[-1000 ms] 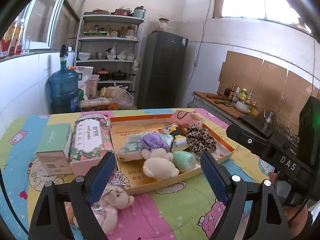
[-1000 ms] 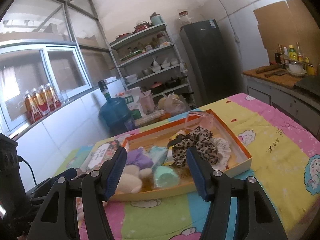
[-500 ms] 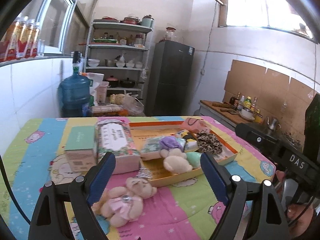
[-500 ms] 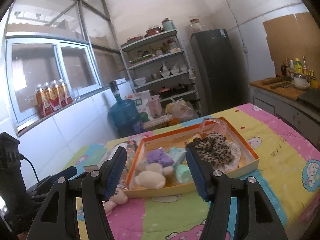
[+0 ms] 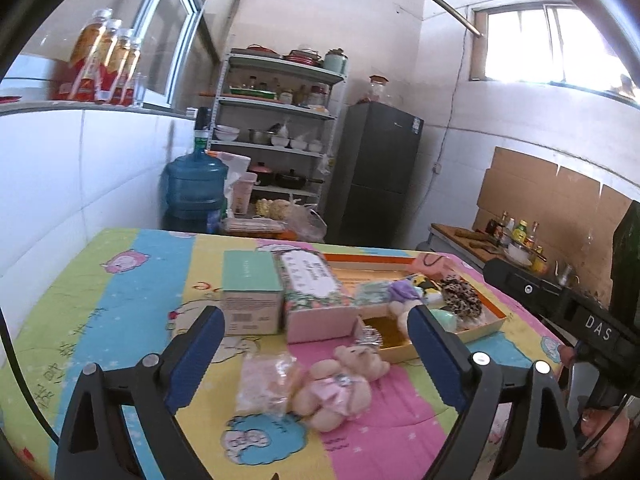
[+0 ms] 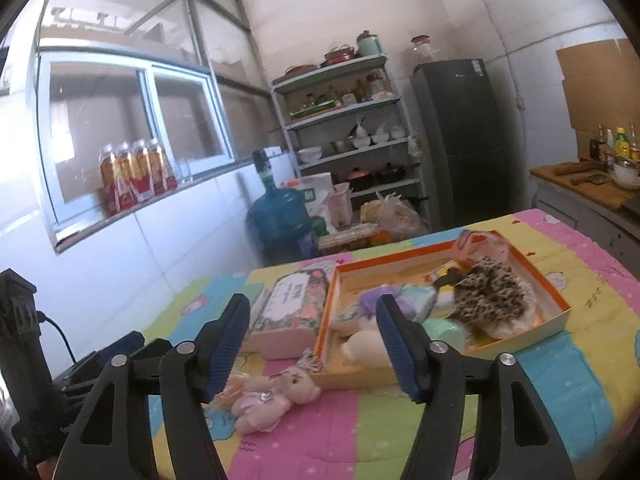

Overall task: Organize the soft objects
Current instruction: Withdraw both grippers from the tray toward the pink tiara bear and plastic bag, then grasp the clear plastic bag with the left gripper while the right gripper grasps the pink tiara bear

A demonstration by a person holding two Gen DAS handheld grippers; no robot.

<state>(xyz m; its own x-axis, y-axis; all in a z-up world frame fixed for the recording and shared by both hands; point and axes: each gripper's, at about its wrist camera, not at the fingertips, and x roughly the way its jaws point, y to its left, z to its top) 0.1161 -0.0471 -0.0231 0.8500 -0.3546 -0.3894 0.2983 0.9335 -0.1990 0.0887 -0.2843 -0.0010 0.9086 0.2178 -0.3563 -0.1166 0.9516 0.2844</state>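
Soft toys: most sit in the orange tray (image 6: 558, 312) w/ a leopard scrunchie (image 6: 492, 298), a purple toy (image 5: 402, 290) & a mint blob (image 6: 446, 330).
Bear: small pink bear (image 5: 340, 386) lies flat on the worktop (image 5: 120, 308), outside the tray, just by its near corner. Same bear in right view (image 6: 268, 398).
Bag: clear bag (image 5: 266, 380) lies touching the bear's side, also outside the tray.
Boxes: flower box (image 5: 316, 296) & green box (image 5: 252, 296) stand side by side, left of the tray. Prob not soft, so I'd leave them.
Step now: I think it's lining up for the bear, the last plush still out.
How to do it well: come down over the bear's tummy, pinch the middle not an arm or leg, so it won't flop. Keep the bag out of the pinch. Lift it over the tray wall, drop it in a free spot near the front.
Watch out: a shiny bit lies by the tray corner near the bear's head; don't snag it.
Left claw (image 5: 316, 354): jaws wide, just been opening more, nothing btwn them, touching nothing. Bear shows past the tips.
Right claw (image 6: 314, 346): jaws also wide, just been opening, empty, up off the worktop.
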